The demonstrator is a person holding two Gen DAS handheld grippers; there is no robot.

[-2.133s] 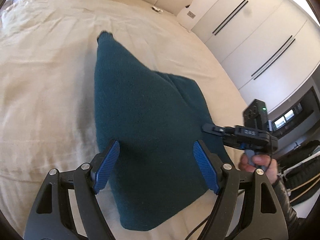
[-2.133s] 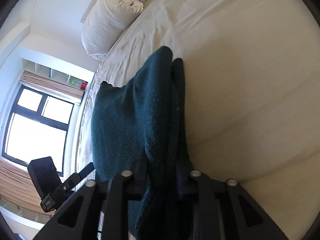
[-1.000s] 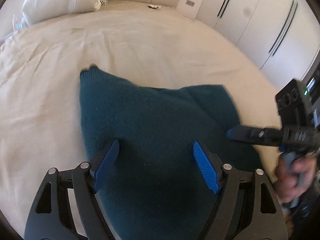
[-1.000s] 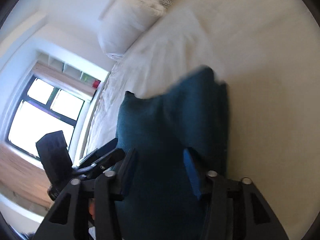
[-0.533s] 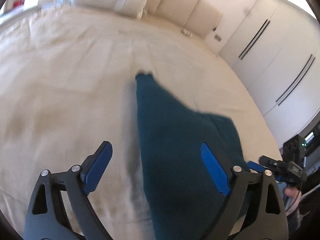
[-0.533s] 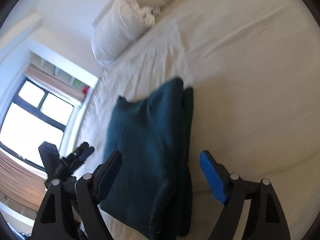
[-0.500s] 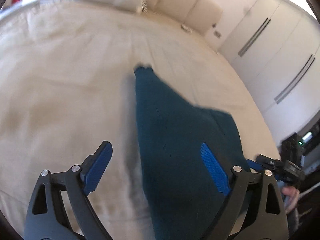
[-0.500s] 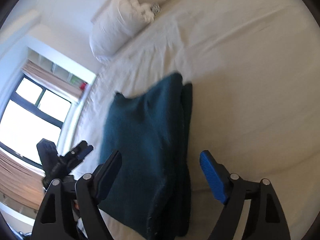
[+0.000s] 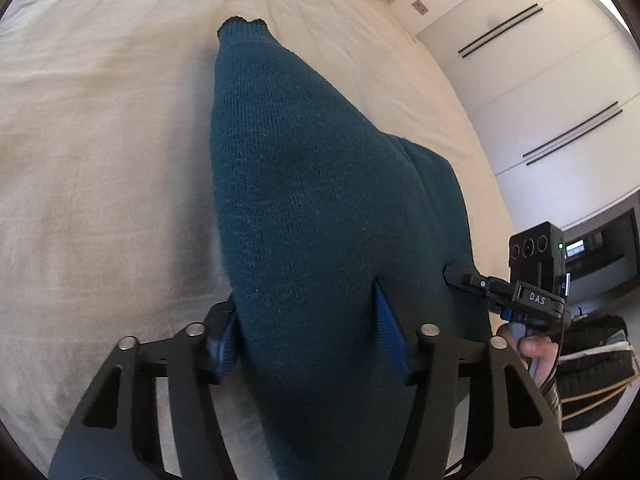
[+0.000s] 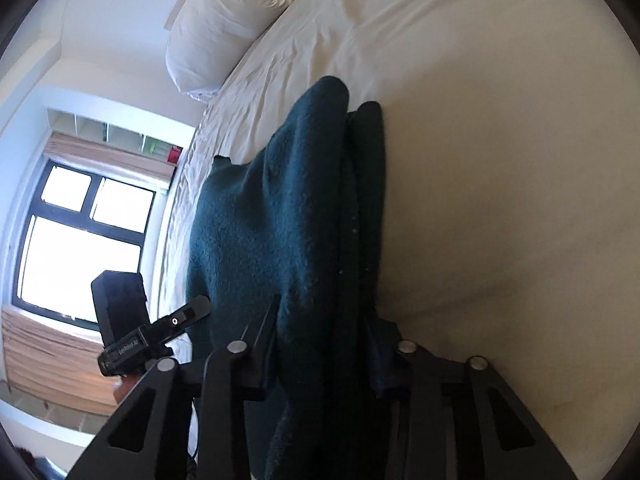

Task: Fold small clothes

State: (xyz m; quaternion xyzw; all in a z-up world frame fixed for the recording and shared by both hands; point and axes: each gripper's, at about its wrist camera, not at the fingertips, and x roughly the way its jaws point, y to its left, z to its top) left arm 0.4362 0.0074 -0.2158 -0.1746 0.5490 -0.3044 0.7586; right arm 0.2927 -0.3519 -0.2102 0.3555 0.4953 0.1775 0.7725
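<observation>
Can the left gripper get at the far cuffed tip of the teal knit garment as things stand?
Probably not right now: the left gripper is shut on the near end of the teal knit garment, so it would have to let go first. Nothing lies on the bed sheet beside the tip.

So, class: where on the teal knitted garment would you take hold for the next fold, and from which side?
Grip the near hem of the teal knitted garment, coming from the foot of the bed. The garment tapers to a narrow far end, and both the left gripper and right gripper already pinch that near edge.
</observation>
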